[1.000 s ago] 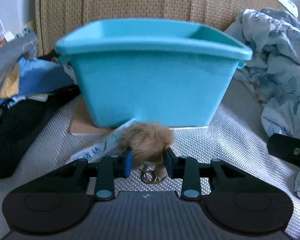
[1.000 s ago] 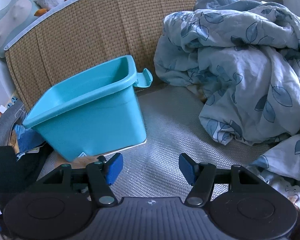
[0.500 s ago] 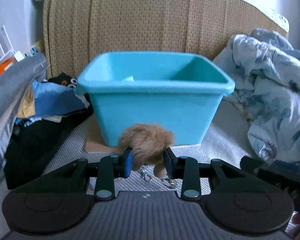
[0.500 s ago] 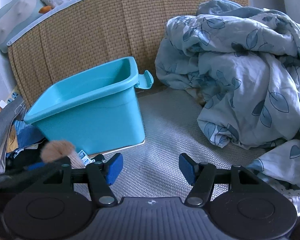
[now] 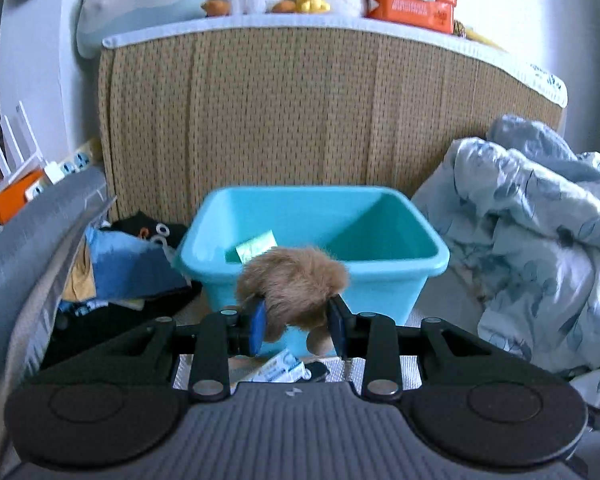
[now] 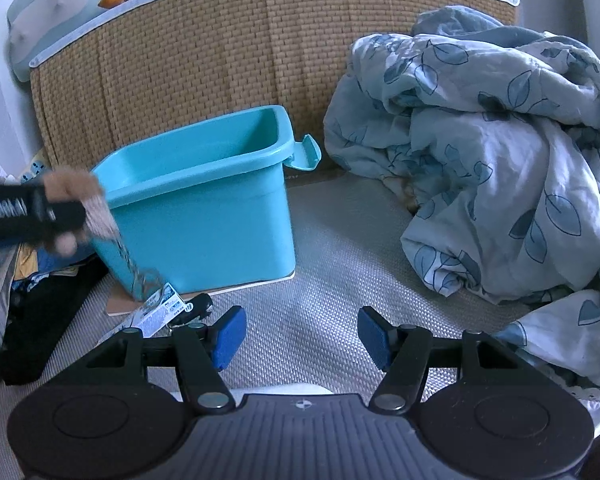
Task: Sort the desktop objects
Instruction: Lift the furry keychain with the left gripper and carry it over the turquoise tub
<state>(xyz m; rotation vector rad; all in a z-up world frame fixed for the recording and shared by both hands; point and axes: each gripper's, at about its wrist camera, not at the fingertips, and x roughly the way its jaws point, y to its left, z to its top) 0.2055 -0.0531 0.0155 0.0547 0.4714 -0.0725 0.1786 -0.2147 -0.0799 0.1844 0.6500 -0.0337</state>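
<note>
My left gripper is shut on a brown fluffy keychain toy, held in the air just in front of the teal plastic bin's near rim. From the right wrist view the same toy hangs left of the bin, its metal chain dangling below. A small green paper lies inside the bin. My right gripper stands open over the woven mat, with nothing between its fingers. A white printed packet and a dark small object lie on the mat in front of the bin.
A rumpled blue leaf-print quilt fills the right side. A woven headboard rises behind the bin, with plush toys and an orange first-aid box on top. Dark clothes and blue items are piled at the left.
My left gripper has risen with the fluffy toy from the mat to the level of the bin's rim, so the bin's inside now shows. The right gripper has stayed put.
</note>
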